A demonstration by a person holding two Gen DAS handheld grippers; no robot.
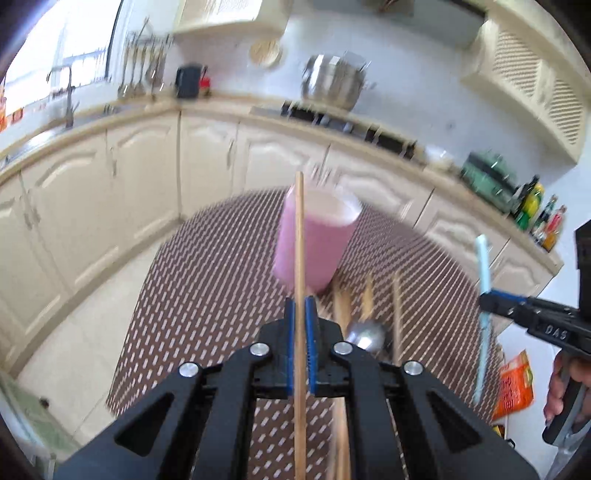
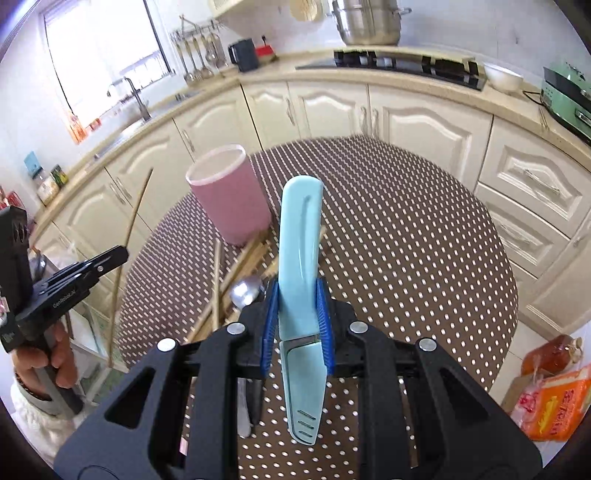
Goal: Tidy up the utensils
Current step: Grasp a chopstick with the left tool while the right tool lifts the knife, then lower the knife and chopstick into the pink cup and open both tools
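My left gripper point(image 1: 300, 306) is shut on a wooden chopstick point(image 1: 300, 236) and holds it upright above the round table, in front of a pink utensil cup point(image 1: 314, 243). My right gripper point(image 2: 297, 295) is shut on a light blue sheathed knife point(image 2: 300, 236), handle pointing up. The pink cup point(image 2: 229, 195) stands on the table beyond a loose pile of chopsticks point(image 2: 236, 266) and a metal spoon point(image 2: 245, 290). The left gripper point(image 2: 107, 258) with its chopstick shows at the left of the right wrist view. The right gripper point(image 1: 491, 301) with the knife shows at the right of the left wrist view.
The round table point(image 2: 424, 240) has a brown cloth with white dots. Cream kitchen cabinets point(image 2: 424, 118) curve behind it, with a hob, steel pot point(image 2: 369, 22) and sink on the counter. Orange bags point(image 2: 554, 402) lie on the floor at right.
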